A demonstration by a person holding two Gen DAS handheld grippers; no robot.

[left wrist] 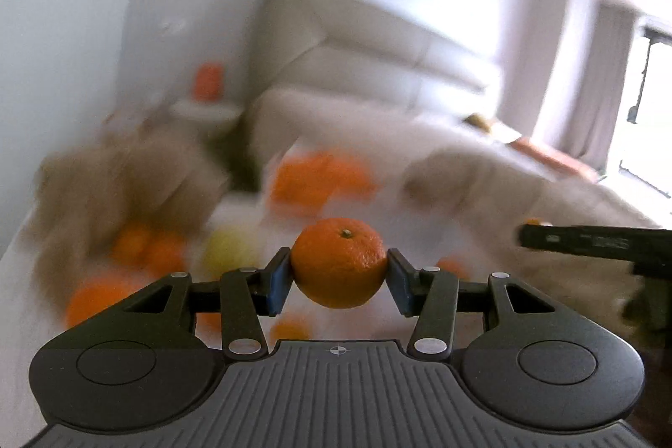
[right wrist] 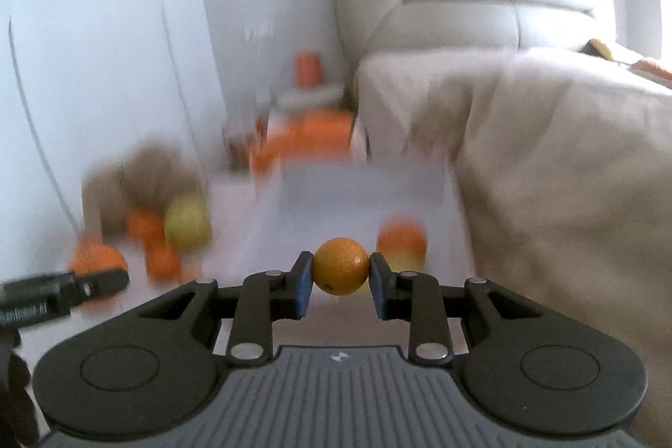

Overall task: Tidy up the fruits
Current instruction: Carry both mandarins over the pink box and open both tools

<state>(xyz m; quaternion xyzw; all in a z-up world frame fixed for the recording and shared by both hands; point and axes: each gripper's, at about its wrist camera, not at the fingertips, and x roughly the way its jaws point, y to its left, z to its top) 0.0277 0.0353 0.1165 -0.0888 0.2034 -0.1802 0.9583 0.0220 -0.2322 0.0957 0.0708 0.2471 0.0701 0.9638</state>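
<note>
My left gripper (left wrist: 339,271) is shut on a large orange (left wrist: 338,262), stem end up, held above the white table (left wrist: 235,208). My right gripper (right wrist: 340,276) is shut on a smaller orange-yellow citrus fruit (right wrist: 341,265), also lifted off the table. Below lie several blurred oranges (left wrist: 147,248) and a yellow fruit (left wrist: 229,252) beside a brown paper bag (left wrist: 126,171). In the right wrist view the same pile shows at left, with oranges (right wrist: 145,229), the yellow fruit (right wrist: 187,222), and a further orange (right wrist: 401,243) right of the held one. The other gripper's tip (left wrist: 588,241) reaches in at right.
An orange container (left wrist: 319,177) stands at the back of the table. A beige sofa (right wrist: 483,15) with a throw blanket (right wrist: 546,154) fills the right side. A small side table (right wrist: 308,93) carries an orange cylinder (right wrist: 308,69) by the wall.
</note>
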